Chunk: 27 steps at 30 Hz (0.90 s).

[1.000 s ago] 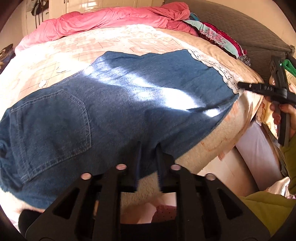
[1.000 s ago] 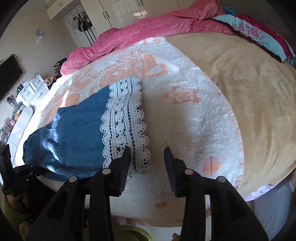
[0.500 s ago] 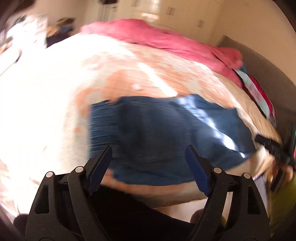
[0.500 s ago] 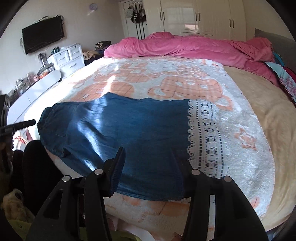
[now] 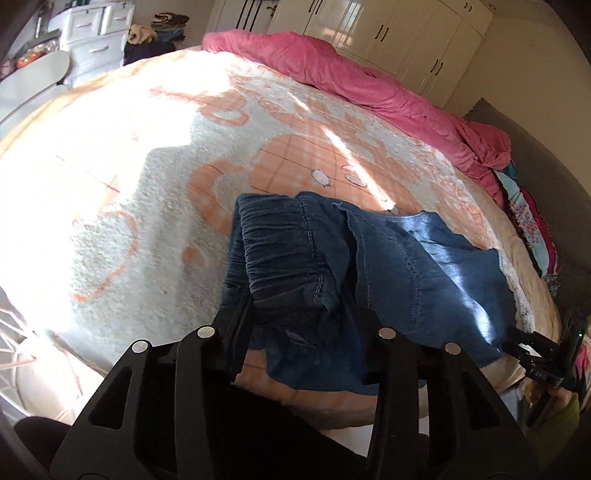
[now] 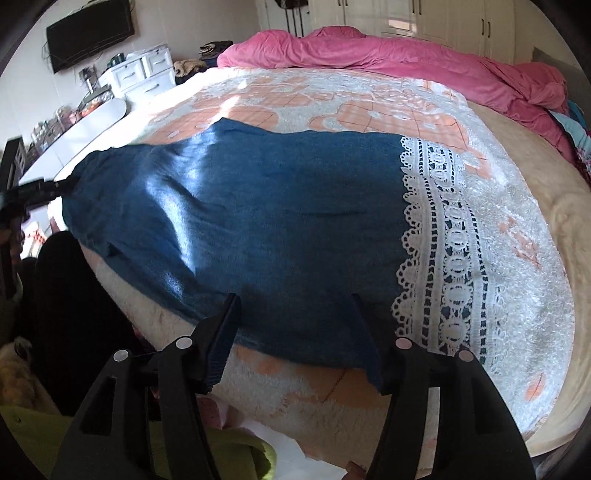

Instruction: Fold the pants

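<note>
Blue denim pants (image 6: 266, 206) with white lace cuffs (image 6: 439, 251) lie flat along the near edge of the bed. In the left wrist view the gathered elastic waistband (image 5: 284, 258) is closest. My left gripper (image 5: 299, 306) is open, its jaws straddling the waistband corner. My right gripper (image 6: 295, 317) is open over the near hem of the leg, just left of the lace. Each gripper shows in the other's view: the right one (image 5: 532, 350) at the cuff end, the left one (image 6: 37, 190) at the waist end.
The bed has a white and peach fleece blanket (image 5: 129, 192). A pink duvet (image 6: 388, 55) lies along its far side, with colourful clothes (image 5: 532, 236) at the right. White drawers (image 6: 144, 74) and a wall TV (image 6: 88, 33) stand at the left.
The left gripper has opened and swung to the waistband end, now closing in on it. The right gripper has moved from the lace cuff to the near hem of the leg.
</note>
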Each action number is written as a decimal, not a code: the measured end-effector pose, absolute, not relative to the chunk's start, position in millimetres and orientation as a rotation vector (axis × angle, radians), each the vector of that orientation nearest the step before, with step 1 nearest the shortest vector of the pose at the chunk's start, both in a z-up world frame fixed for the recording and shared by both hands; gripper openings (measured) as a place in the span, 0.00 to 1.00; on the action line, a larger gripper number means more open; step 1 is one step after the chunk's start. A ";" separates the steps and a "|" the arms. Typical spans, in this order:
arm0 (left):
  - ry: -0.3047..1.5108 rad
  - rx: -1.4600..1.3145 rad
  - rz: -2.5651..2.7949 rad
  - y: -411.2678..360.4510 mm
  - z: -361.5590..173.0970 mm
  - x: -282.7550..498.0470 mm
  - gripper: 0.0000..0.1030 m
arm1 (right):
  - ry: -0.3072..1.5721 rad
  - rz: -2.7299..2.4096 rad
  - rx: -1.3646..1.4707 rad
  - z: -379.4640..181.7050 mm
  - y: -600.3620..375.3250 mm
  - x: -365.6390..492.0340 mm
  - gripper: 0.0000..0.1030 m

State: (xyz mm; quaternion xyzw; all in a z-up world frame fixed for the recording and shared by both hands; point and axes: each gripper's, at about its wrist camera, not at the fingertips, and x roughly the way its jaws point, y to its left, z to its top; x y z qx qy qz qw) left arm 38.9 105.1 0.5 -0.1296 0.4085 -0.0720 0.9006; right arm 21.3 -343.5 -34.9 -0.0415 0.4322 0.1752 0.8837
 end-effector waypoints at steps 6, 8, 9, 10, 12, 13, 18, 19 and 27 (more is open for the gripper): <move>0.916 -0.274 -0.123 115.8 -31.1 43.9 0.42 | 0.900 0.367 -0.083 -39.6 -344.8 18.8 0.57; 0.903 -0.260 -0.119 115.6 -23.3 40.9 0.43 | 0.905 0.376 -0.087 -37.9 -344.4 18.4 0.59; 0.887 -0.254 -0.114 116.5 -16.5 38.1 0.44 | 0.904 0.377 -0.083 -35.4 -344.9 17.9 0.59; 0.862 -0.235 -0.100 115.4 -7.0 34.1 0.45 | 0.894 0.381 -0.070 -31.3 -346.4 16.8 0.59; 0.813 -0.164 -0.076 106.9 13.1 25.6 0.48 | 0.855 0.379 -0.040 -23.1 -350.1 14.5 0.59; 0.794 -0.143 -0.079 100.3 20.4 24.0 0.50 | 0.841 0.380 -0.030 -20.2 -351.4 14.1 0.59; 0.788 -0.078 -0.242 38.2 30.3 29.9 0.59 | 0.838 0.359 -0.036 -20.8 -351.5 24.0 0.59; 0.809 -0.051 -0.273 23.2 24.5 32.4 0.59 | 0.852 0.348 -0.038 -23.3 -351.2 25.7 0.59; 0.940 0.143 -0.323 -47.2 -40.4 51.8 0.65 | 0.871 0.343 -0.061 -38.3 -352.5 22.7 0.62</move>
